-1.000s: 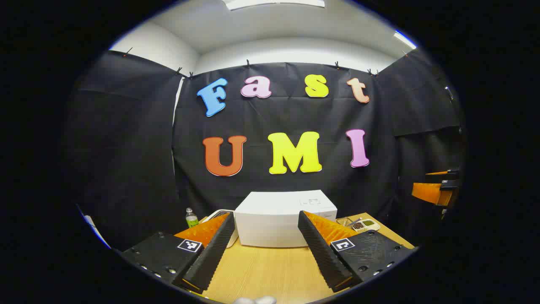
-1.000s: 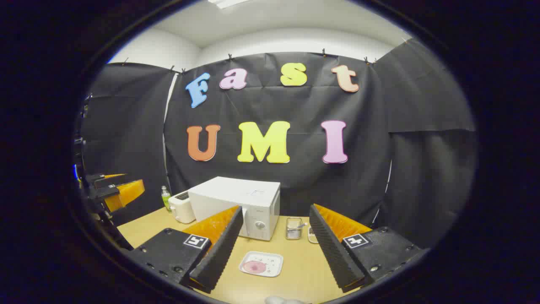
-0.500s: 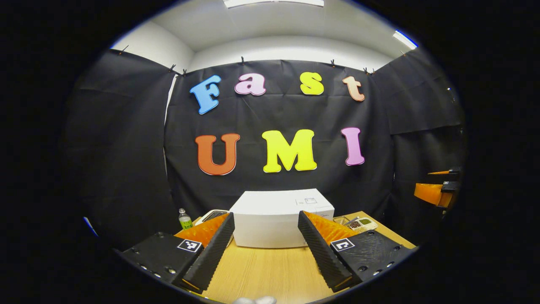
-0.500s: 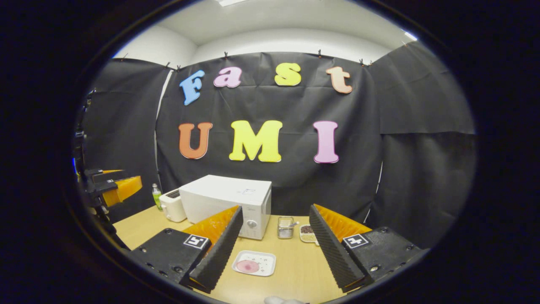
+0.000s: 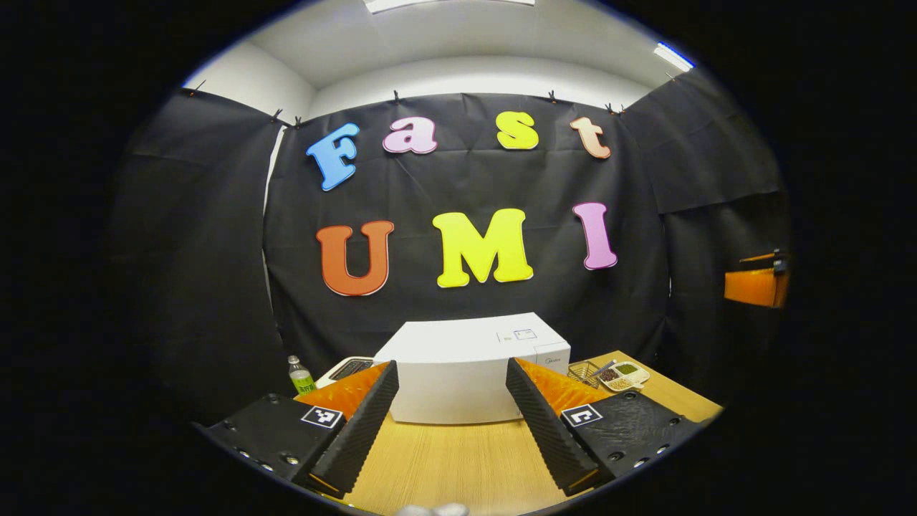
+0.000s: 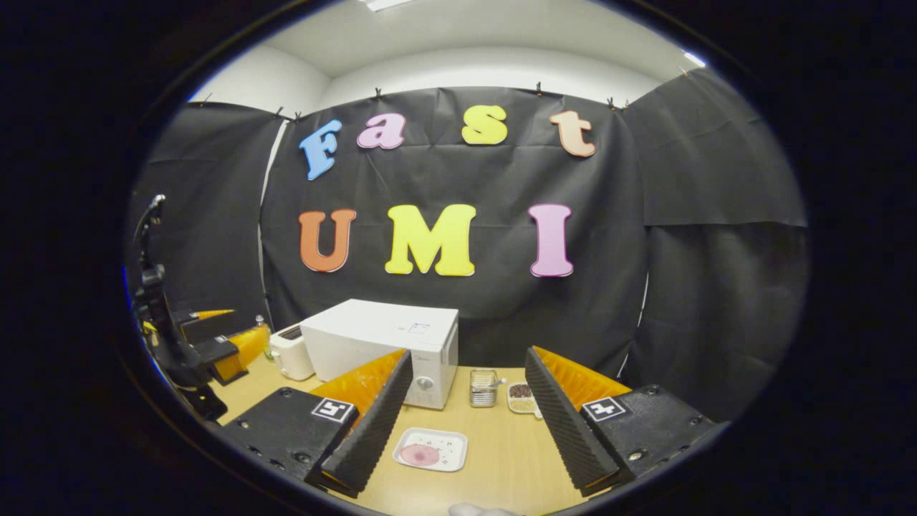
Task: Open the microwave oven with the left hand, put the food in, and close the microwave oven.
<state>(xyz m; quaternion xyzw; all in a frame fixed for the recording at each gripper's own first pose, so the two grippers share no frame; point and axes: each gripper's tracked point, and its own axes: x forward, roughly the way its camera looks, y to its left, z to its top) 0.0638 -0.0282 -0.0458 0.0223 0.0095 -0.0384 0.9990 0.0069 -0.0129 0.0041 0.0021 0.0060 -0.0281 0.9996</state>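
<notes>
The white microwave (image 6: 387, 342) stands on the wooden table (image 6: 501, 459) with its door shut and its dial facing front. A white tray with pink food (image 6: 430, 450) lies in front of it, between my right gripper's fingers in the right gripper view. My right gripper (image 6: 466, 423) hangs open and empty above the table's near side. In the left gripper view the microwave (image 5: 466, 362) is straight ahead, side on. My left gripper (image 5: 451, 423) is open, empty and short of it. The left gripper (image 6: 222, 340) also shows far left.
A white toaster (image 6: 290, 351) and a green bottle (image 5: 299, 374) stand left of the microwave. A wire cutlery basket (image 6: 485, 387) and a small dish of beans (image 6: 521, 398) sit to its right. Black cloth walls close the booth.
The left gripper has moved lower and nearer the table, as seen in the right gripper view. Both cameras have turned a little to the right. Both grippers stayed open.
</notes>
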